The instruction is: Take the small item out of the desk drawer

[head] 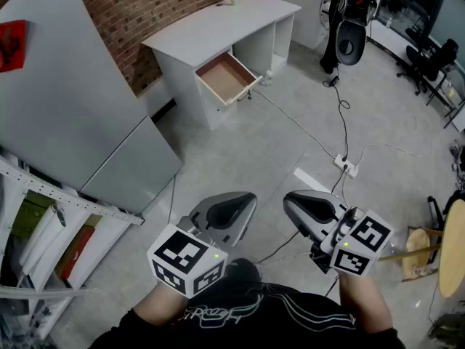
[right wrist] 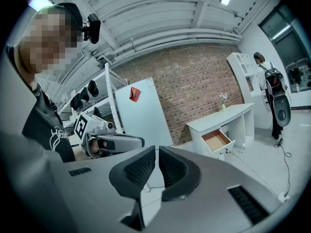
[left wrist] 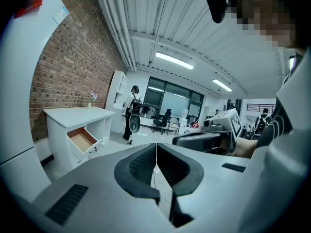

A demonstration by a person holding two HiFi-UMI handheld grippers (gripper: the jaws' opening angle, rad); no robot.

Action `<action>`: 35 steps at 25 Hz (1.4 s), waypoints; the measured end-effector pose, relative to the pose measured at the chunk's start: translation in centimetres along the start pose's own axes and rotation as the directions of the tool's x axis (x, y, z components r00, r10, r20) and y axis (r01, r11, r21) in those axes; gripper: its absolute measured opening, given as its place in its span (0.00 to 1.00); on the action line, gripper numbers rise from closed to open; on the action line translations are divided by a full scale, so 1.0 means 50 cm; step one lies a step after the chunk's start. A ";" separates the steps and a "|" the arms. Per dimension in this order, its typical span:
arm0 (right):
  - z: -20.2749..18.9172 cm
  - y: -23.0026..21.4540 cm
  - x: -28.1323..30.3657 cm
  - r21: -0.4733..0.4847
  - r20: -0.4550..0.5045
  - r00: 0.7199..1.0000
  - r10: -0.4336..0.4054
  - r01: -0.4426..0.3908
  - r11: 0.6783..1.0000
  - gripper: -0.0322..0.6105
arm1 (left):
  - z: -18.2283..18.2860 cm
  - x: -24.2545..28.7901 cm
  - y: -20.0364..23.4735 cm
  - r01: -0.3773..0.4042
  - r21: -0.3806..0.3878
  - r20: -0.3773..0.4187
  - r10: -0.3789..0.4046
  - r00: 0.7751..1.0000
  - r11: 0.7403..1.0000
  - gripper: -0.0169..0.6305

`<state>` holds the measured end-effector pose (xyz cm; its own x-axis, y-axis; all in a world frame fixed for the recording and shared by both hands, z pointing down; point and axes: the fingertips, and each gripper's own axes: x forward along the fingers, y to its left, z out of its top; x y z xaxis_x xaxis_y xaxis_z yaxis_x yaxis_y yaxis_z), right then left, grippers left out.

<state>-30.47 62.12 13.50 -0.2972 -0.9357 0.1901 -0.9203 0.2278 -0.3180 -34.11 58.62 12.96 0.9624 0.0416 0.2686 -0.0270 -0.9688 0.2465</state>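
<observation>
Against the brick wall (head: 138, 9), well apart from both grippers, the white desk (head: 218, 27) stands with its drawer (head: 227, 78) pulled out and the brown drawer bottom exposed; the small item cannot be made out at this range. The left gripper (head: 247, 198) is held low in front of the person, jaws closed pad to pad with nothing between them. The right gripper (head: 292, 199) sits just beside it, jaws likewise closed and empty.
</observation>
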 end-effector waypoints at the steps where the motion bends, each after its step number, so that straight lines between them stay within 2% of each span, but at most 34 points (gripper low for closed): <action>1: -0.003 -0.007 0.002 0.000 -0.001 1.000 -0.004 0.004 1.000 0.14 | -0.007 0.006 0.005 -0.002 -0.004 -0.006 0.002 1.000 1.000 0.06; 10: 0.000 -0.018 -0.002 -0.018 0.014 1.000 -0.002 0.003 1.000 0.14 | -0.007 0.026 0.004 0.003 -0.002 -0.008 -0.003 1.000 1.000 0.06; 15: 0.004 -0.035 -0.007 0.042 0.069 0.998 -0.003 0.000 0.999 0.14 | -0.006 0.034 0.006 0.006 -0.002 -0.004 -0.006 1.000 1.000 0.06; 21: -0.020 -0.087 0.022 0.038 0.030 0.999 -0.017 0.016 0.999 0.14 | -0.011 0.077 0.050 0.022 -0.041 -0.016 -0.023 1.000 0.999 0.06; 27: 0.000 -0.228 0.120 0.072 0.001 0.999 -0.046 0.045 0.996 0.14 | -0.004 0.173 0.201 0.011 -0.065 -0.047 -0.014 0.999 0.998 0.06; 35: 0.122 -0.533 0.415 0.125 -0.061 0.996 -0.060 0.067 0.990 0.14 | 0.086 0.382 0.568 0.006 -0.129 -0.104 -0.020 0.994 0.992 0.06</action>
<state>-10.55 34.99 20.26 -0.2567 -0.9294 0.2652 -0.8992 0.1290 -0.4181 -15.34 30.86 21.07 0.9292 0.0858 0.3594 -0.0559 -0.9288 0.3664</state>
